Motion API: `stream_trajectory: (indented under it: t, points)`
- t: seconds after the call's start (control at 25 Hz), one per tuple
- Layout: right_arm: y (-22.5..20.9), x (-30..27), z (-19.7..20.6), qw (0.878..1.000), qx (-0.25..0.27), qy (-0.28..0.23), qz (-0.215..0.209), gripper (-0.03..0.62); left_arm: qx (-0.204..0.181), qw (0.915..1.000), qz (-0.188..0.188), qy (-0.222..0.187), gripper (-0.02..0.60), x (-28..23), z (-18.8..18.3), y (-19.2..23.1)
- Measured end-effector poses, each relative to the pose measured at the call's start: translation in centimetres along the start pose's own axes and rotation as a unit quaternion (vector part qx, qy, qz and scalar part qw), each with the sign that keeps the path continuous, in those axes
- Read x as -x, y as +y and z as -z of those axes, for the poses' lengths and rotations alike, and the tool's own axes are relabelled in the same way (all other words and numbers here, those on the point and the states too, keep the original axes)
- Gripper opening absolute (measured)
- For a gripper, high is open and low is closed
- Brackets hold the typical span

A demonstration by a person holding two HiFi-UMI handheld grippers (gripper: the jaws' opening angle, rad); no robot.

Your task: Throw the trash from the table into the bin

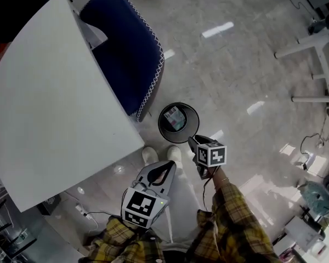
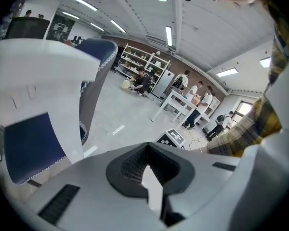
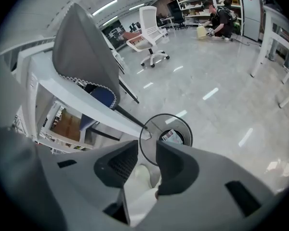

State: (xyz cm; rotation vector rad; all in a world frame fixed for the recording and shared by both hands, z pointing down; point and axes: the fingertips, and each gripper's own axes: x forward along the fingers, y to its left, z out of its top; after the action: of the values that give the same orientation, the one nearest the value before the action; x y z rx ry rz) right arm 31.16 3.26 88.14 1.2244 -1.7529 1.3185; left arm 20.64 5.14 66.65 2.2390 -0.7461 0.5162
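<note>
A black wire bin stands on the floor by the corner of the white table. A piece of printed trash lies inside it. My right gripper hovers just over the bin's near rim, open, with nothing between its jaws. Its own view looks down through the gap at the bin and the trash, with the right gripper above them. My left gripper hangs lower left of the bin, shut and empty. In the left gripper view the left gripper has its jaws together.
A blue chair with white trim is pushed against the table's far side. The person's white shoes stand close to the bin. White table legs and cables lie at the right. Several people stand far off in the left gripper view.
</note>
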Motion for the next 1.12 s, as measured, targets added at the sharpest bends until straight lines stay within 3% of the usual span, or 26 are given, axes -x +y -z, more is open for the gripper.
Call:
stream_trajectory:
  t: [0.32,0.52,0.8,1.12]
  points:
    - [6.8,14.6,-5.1,0.995,-0.002,-0.075,-0.065,0.107,-0.039,0.9979,-0.024,-0.045,0.008,6.2,-9.0,-6.0]
    - [11.1,24.6,-9.0,0.984,0.051,-0.128,-0.109,0.103,-0.057,0.9918,-0.044,-0.106,0.008,11.0,-15.0,-10.4]
    - [18.5,35.0,-14.4,0.948,0.101,-0.224,-0.201,0.086,-0.05,0.9765,-0.111,-0.178,0.008,16.7,-17.0,-12.2]
    - [31.8,39.6,-14.9,0.899,0.229,-0.229,-0.294,0.034,0.004,0.9509,-0.187,-0.247,0.008,24.9,-17.0,-9.8]
